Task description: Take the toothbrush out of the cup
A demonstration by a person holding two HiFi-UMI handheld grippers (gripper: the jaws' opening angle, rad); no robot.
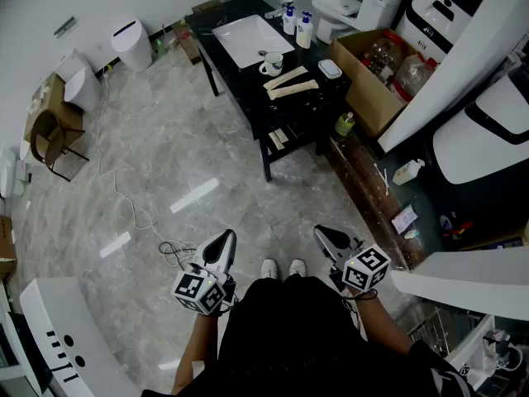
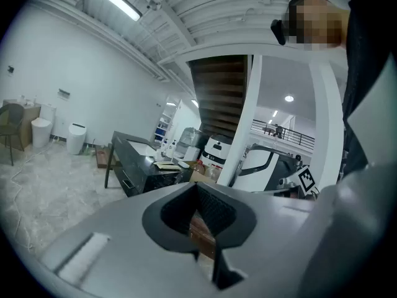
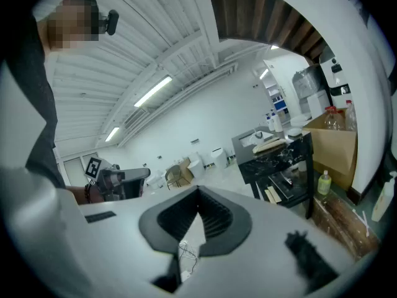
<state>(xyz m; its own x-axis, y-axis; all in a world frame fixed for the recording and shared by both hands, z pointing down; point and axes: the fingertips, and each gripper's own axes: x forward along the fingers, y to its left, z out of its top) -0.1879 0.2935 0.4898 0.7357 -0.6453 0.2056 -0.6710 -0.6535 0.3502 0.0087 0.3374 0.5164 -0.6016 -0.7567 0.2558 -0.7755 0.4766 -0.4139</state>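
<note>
Fingers point(image 3: 217, 219) of left gripper point(image 1: 225, 238) and right gripper point(image 1: 324, 235): together, empty, well apart from the cup point(image 1: 273, 63) on the far desk point(image 1: 240, 81). Toothbrush: presumably inside it, too small to confirm. Step: approach; next calls for closing in, then parting fingers.

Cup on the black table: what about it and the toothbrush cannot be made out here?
Head view: the cup on the black table is far off and too small; whether a toothbrush stands in it cannot be told.
Left gripper view: the black table is distant and seen at a low angle; the cup cannot be picked out.
Right gripper view: likewise, too small among the clutter.
</note>
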